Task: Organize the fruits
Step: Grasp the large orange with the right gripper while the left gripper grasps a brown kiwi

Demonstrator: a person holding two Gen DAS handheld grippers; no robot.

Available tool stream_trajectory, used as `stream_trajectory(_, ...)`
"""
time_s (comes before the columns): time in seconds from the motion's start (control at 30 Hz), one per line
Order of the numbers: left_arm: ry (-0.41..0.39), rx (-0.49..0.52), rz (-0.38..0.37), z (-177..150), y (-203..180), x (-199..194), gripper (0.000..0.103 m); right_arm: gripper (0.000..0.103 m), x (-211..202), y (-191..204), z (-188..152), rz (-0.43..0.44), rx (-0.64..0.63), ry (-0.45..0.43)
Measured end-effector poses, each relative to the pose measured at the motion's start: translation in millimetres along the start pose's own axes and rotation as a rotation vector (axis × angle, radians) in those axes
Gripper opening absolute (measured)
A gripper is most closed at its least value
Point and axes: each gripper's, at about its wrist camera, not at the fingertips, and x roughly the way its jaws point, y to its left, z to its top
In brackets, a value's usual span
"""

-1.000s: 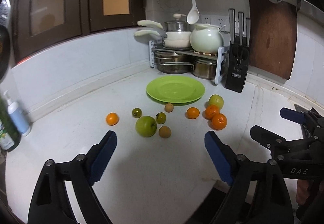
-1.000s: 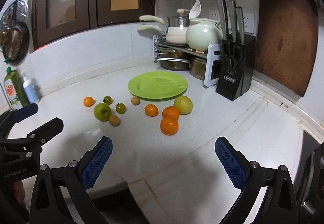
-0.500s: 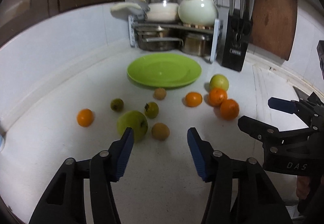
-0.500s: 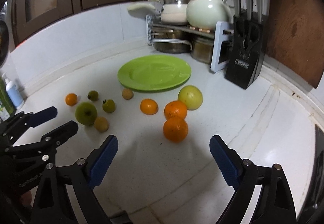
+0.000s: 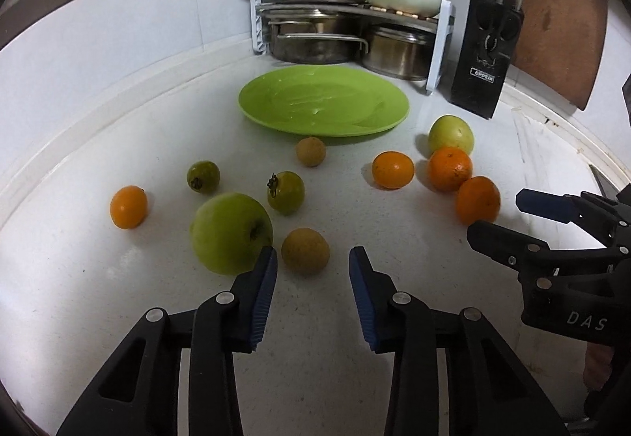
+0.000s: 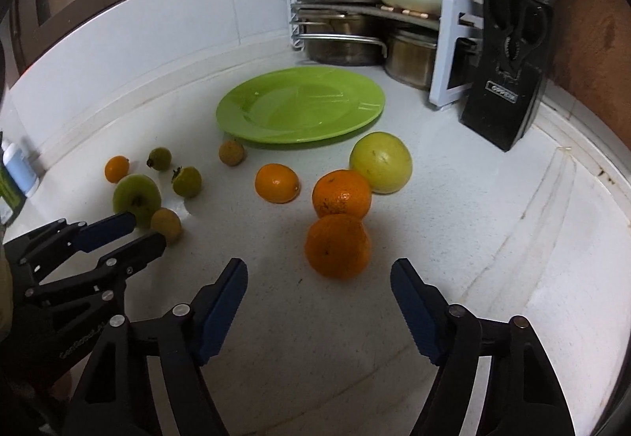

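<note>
Fruit lies scattered on the white counter in front of an empty green plate. My left gripper points down at a small brown fruit, which sits just ahead of its narrow, closing jaws; the pads do not touch it. A green apple lies against the outside of its left fingertip. My right gripper hovers just short of the nearest orange, its wide jaws closing with nothing gripped. Behind that sit another orange and a yellow-green apple.
A small orange, two small green fruits, another brown fruit and a far-left orange lie around. A pot rack and a knife block stand behind the plate. Bottles stand by the left wall.
Both grippers have come down and forward towards the fruit. The left jaws have narrowed a lot around the line to the brown fruit; the right jaws have narrowed a little.
</note>
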Motion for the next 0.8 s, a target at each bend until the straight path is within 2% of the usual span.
stream_trajectory(0.33,0.019,-0.002,0.017,4.2,-2.3,12.4,0.036,0.067,12.8,-2.0,6.6,0.021,-0.006,0.025)
stream_trajectory(0.6,0.028,0.002,0.03,7.9,-5.3,18.0,0.029,0.058,21.2,-5.5,10.6,0.041,-0.015,0.043)
stream_trajectory(0.8,0.032,-0.006,0.032,8.6,-5.5,19.9,0.029,0.05,25.7,-6.8,12.4,0.041,-0.027,0.051)
